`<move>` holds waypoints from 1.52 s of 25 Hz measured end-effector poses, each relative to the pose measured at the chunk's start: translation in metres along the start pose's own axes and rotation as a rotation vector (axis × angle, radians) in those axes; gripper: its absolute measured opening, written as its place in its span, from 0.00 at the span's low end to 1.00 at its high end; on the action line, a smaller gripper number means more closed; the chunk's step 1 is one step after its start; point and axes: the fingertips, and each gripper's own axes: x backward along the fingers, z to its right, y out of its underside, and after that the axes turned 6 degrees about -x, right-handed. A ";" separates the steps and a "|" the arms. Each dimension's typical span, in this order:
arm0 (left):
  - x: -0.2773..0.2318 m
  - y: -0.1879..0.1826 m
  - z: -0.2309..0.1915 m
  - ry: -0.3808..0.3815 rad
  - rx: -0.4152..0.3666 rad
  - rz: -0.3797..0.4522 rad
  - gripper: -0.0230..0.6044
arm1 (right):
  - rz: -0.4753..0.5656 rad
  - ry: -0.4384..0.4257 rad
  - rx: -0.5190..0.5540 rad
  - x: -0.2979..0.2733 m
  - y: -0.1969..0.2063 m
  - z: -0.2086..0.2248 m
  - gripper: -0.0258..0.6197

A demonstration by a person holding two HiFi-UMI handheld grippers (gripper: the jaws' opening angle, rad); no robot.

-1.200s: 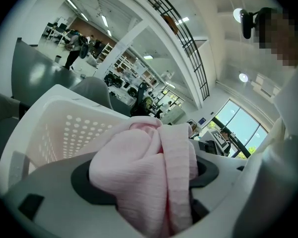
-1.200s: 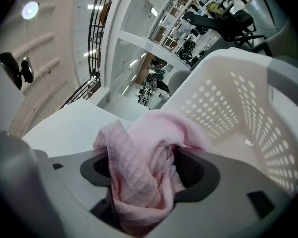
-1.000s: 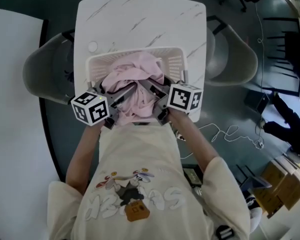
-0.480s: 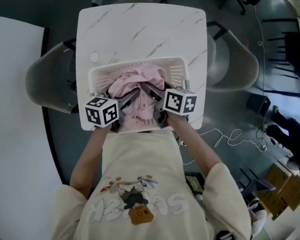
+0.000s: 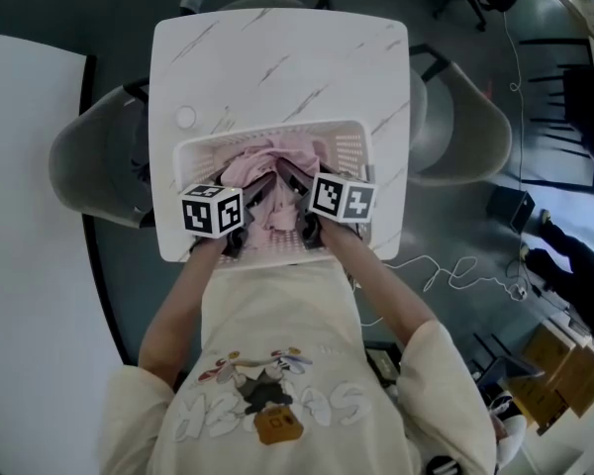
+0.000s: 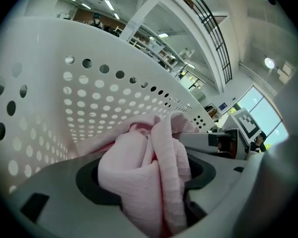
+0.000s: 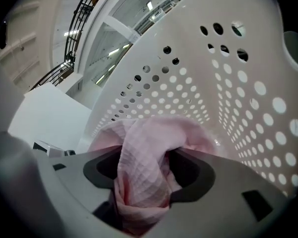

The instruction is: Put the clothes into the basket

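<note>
A pink garment (image 5: pixel 277 156) sits low inside the white perforated basket (image 5: pixel 351 146) on the desk (image 5: pixel 277 67). The left gripper (image 5: pixel 257 188) and right gripper (image 5: pixel 292 178) each pinch a fold of it, their jaws having just been closing on the cloth. Only letting go appears to remain.

The clothes (image 5: pixel 295 153) lie in the basket (image 5: pixel 348 151) on the table's (image 5: pixel 277 67) near half.

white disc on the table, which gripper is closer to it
Left. In the head view the left gripper is below-right of the disc; the right gripper sits farther right across the basket.
</note>
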 end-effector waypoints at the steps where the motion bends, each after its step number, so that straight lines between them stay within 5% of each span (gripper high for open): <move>1: -0.002 0.001 -0.002 -0.005 0.001 -0.006 0.58 | -0.001 0.010 0.003 -0.002 0.000 0.002 0.48; 10: -0.023 0.012 -0.016 -0.087 0.001 -0.071 0.56 | 0.042 0.184 -0.026 -0.018 0.003 0.030 0.48; 27: -0.045 0.024 -0.034 -0.210 0.001 -0.073 0.56 | -0.003 0.251 0.002 -0.045 0.006 0.056 0.48; 38: -0.060 0.028 -0.047 -0.167 0.031 -0.088 0.56 | 0.012 0.281 0.050 -0.055 0.003 0.062 0.48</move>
